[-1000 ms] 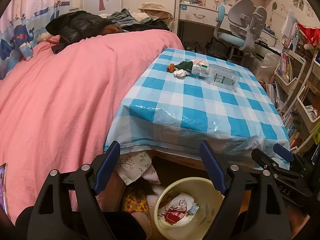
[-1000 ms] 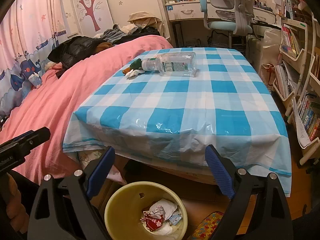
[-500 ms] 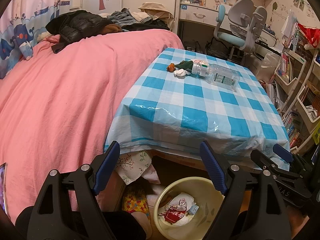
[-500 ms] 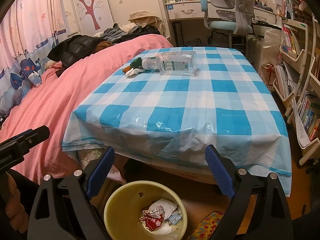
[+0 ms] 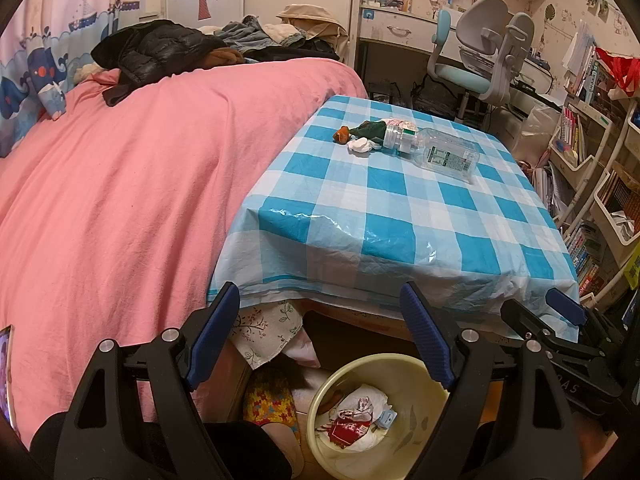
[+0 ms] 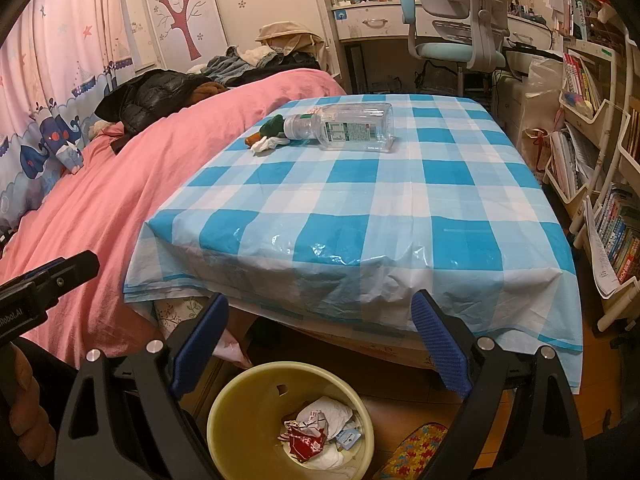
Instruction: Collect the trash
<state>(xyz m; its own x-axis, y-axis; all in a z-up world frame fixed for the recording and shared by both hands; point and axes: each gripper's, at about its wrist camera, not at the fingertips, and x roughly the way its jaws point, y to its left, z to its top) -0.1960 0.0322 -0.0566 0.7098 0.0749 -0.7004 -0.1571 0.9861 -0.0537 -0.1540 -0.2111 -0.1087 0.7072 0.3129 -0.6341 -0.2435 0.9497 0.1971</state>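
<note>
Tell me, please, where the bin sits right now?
The bin sits on the floor below the table's near edge, low in both views, beside a patterned slipper.

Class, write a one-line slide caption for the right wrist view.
Open right gripper hovers above a bin of trash; a plastic bottle lies on the checked table.

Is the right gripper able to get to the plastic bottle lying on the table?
Probably yes. The right gripper has open, empty jaws, and only bare checked tablecloth lies between it and the plastic bottle at the far end.
</note>
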